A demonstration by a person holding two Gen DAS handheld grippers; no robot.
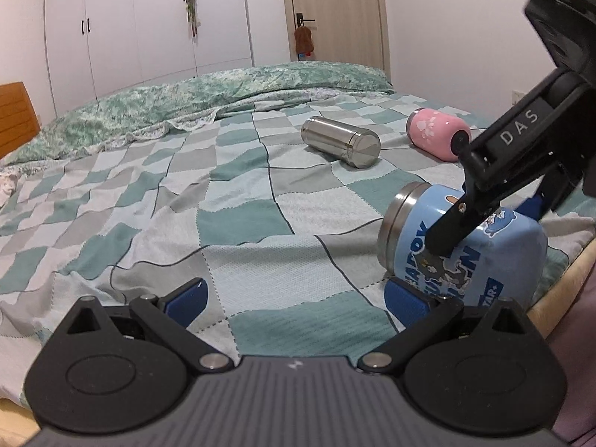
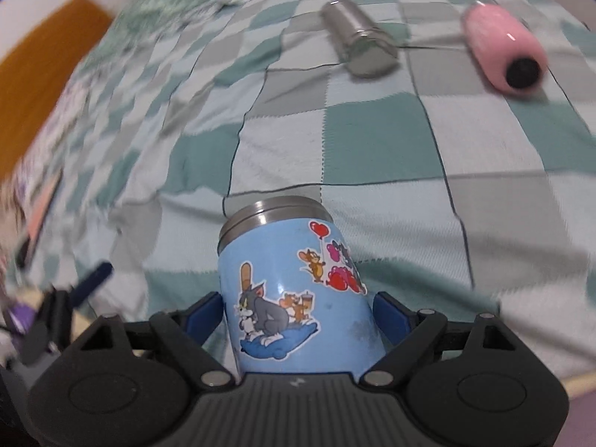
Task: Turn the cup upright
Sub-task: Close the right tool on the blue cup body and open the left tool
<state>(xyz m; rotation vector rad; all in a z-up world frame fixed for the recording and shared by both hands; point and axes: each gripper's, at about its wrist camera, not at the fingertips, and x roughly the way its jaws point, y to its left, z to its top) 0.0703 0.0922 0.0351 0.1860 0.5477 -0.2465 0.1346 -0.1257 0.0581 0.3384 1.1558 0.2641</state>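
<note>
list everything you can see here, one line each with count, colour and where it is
blue cup: 1, light blue with cartoon stickers, steel rim, near bed edge, on its side
steel cup: 1, silver, lying mid-bed
pink cup: 1, pink, black end, lying right of the steel one
blanket: 1, teal, grey and white checks, covering the bed
duvet: 1, green pattern, bunched at the far side
wardrobe: 1, white, back wall
door: 1, beige, back right
left gripper: 1, black, blue fingers, open
right gripper: 1, black, blue fingers either side of the blue cup
</note>
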